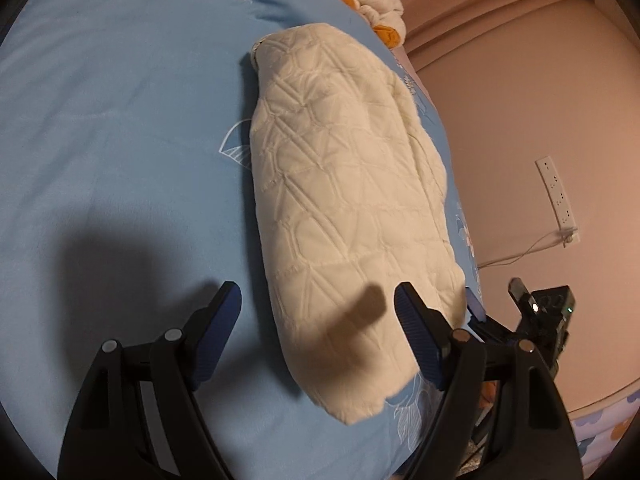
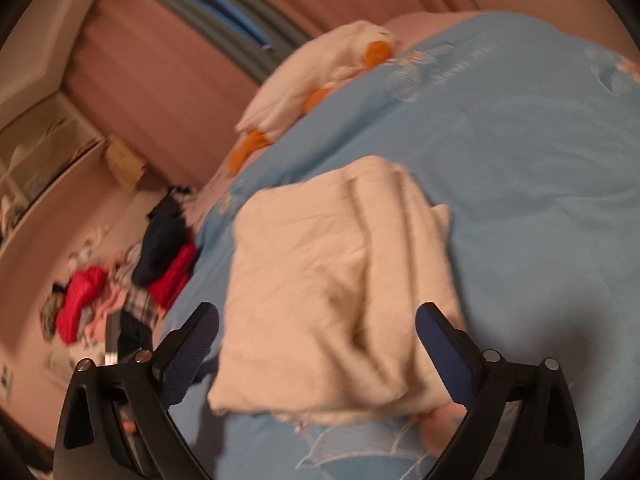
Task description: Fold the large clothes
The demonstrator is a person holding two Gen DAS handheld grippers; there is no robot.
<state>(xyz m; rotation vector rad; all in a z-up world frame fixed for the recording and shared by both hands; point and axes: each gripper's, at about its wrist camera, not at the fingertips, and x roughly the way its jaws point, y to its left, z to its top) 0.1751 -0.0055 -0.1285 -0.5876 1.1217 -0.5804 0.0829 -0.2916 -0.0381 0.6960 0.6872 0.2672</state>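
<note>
Claws, left (image 1: 318,312) and right (image 2: 316,330), spread, seemingly above folded cream garment (image 1: 344,216).

Warm dim indoor light, dark tool shadows on the bedspread (image 1: 120,140), right view motion-blurred, fisheye-vignetted edges

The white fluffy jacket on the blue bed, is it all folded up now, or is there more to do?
Mostly done: the cream quilted garment lies as a folded bundle on the blue bedsheet. Nothing is in hand: the left gripper and the right gripper are both open above it. Left to do: a pile of clothes waits on the floor.
</note>
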